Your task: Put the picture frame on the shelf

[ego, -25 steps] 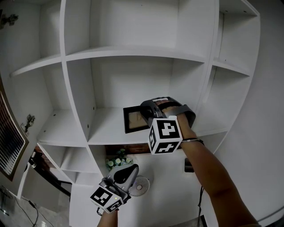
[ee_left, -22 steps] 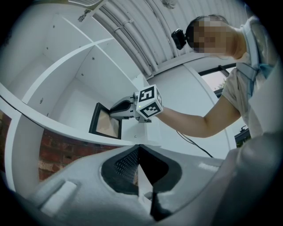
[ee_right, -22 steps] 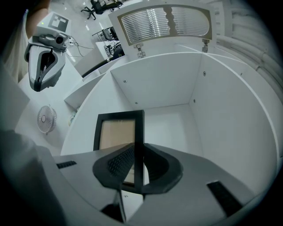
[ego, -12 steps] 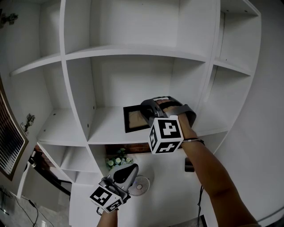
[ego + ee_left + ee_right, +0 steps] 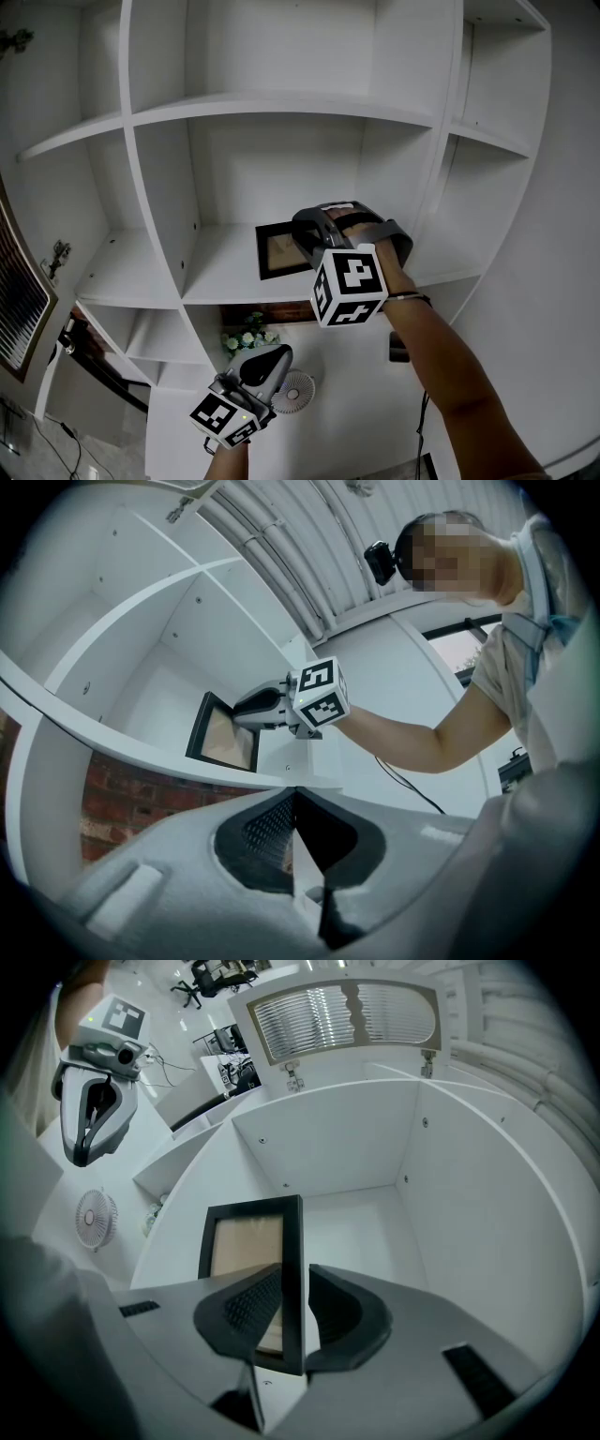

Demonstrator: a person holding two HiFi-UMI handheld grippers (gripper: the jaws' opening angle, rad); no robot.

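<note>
A black picture frame [image 5: 279, 251] with a tan inside stands upright on the white shelf [image 5: 220, 274], in the middle compartment. In the right gripper view the frame [image 5: 251, 1246] stands edge-on between the jaws of my right gripper [image 5: 292, 1309]. Those jaws have just been opening; a thin gap shows beside the frame's edge, so the pads do not press on it. In the head view the right gripper [image 5: 306, 240] reaches into the compartment at the frame's right side. My left gripper [image 5: 279, 356] hangs shut and holds nothing below the shelf. The left gripper view shows its shut jaws [image 5: 296, 838] and the frame [image 5: 225, 735].
The compartment's white back and side walls [image 5: 441, 1194] enclose the frame. Below the shelf are a small white fan [image 5: 298, 394], a bunch of flowers [image 5: 247, 339] and a brick backing [image 5: 112, 808]. A slatted blind [image 5: 17, 309] hangs at the far left.
The head view has drifted slightly, so the shelf sits a little further left in the picture. The frame and both grippers keep their places.
</note>
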